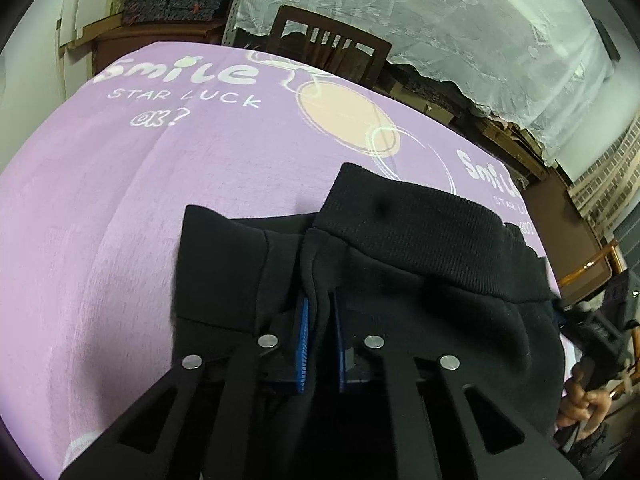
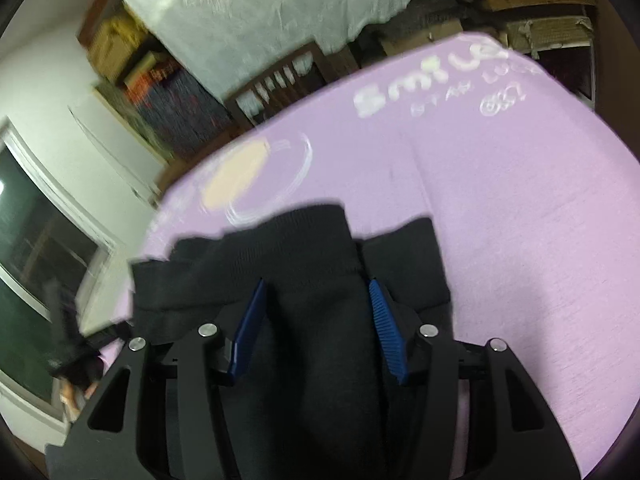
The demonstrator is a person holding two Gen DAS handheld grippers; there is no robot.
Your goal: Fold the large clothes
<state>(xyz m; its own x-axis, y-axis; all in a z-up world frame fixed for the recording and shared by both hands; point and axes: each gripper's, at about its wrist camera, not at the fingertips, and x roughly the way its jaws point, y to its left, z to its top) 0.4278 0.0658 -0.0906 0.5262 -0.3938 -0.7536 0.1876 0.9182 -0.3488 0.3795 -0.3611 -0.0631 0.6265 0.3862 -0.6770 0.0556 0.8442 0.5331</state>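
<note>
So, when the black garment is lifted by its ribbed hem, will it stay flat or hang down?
The black garment probably hangs down limp: it already bunches in soft folds. Its thick knit suggests some weight. The left gripper pinches only one fold, so the rest likely drags over the purple sheet.

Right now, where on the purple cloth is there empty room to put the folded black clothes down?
Bare purple cloth lies left of the black garment, up to the "Smile" lettering. In the right wrist view, more lies right of the garment. It is crowded where both grippers meet the bunched garment.
</note>
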